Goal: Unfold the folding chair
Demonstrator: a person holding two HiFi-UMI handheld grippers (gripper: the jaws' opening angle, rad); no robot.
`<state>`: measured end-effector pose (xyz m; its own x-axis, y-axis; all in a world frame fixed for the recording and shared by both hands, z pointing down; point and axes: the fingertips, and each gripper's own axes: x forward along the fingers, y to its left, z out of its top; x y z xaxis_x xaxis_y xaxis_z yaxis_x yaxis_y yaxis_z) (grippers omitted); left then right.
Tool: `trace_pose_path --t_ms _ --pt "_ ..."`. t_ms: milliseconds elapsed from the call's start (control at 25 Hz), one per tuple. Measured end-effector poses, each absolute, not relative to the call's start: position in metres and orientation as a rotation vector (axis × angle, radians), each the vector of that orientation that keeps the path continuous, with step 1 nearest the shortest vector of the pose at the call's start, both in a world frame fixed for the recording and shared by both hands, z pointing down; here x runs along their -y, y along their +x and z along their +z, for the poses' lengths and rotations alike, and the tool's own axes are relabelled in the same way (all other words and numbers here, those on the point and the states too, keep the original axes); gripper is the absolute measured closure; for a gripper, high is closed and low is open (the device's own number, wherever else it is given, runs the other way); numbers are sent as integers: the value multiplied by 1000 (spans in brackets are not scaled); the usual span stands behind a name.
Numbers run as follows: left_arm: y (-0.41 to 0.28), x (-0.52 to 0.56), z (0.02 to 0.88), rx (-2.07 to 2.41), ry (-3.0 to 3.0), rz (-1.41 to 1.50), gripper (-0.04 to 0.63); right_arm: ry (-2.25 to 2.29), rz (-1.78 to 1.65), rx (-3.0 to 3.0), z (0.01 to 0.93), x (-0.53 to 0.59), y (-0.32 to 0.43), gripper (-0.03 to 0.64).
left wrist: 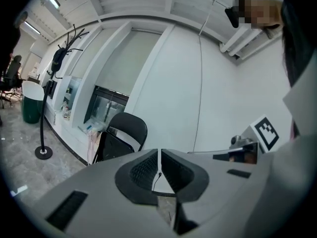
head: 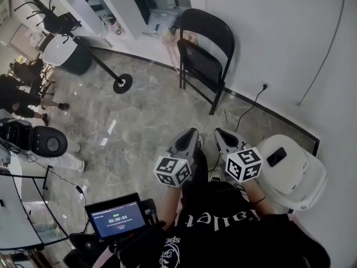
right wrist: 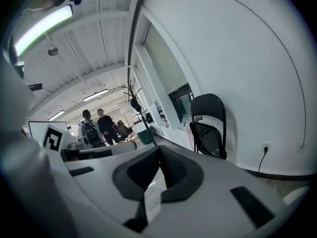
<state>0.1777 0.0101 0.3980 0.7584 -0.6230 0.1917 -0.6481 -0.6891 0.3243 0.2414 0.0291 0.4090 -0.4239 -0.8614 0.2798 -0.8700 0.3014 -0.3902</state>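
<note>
A black metal folding chair [head: 203, 54] stands folded against the white wall, its seat tipped up flat under the backrest. It also shows in the left gripper view as the chair [left wrist: 121, 138] and in the right gripper view as the chair [right wrist: 210, 125]. My left gripper [head: 192, 132] and right gripper [head: 218, 132] are held side by side in front of me, both pointing toward the chair and well short of it. In each gripper view the jaws meet, with nothing between them: left gripper [left wrist: 159, 152], right gripper [right wrist: 159, 150].
A coat stand with a round black base [head: 121, 84] rises left of the chair, beside a dark green bin [head: 75, 57]. A white rounded seat [head: 290, 169] sits at my right near a wall socket and cord [head: 262, 88]. People [head: 17, 94] stand at far left. A small screen [head: 118, 218] is below.
</note>
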Motion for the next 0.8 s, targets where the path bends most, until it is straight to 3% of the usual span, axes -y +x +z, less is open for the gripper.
trace_pose_path --t_ms 800 --pt "238 250 430 668 2582 177 586 1982 808 2310 415 216 330 601"
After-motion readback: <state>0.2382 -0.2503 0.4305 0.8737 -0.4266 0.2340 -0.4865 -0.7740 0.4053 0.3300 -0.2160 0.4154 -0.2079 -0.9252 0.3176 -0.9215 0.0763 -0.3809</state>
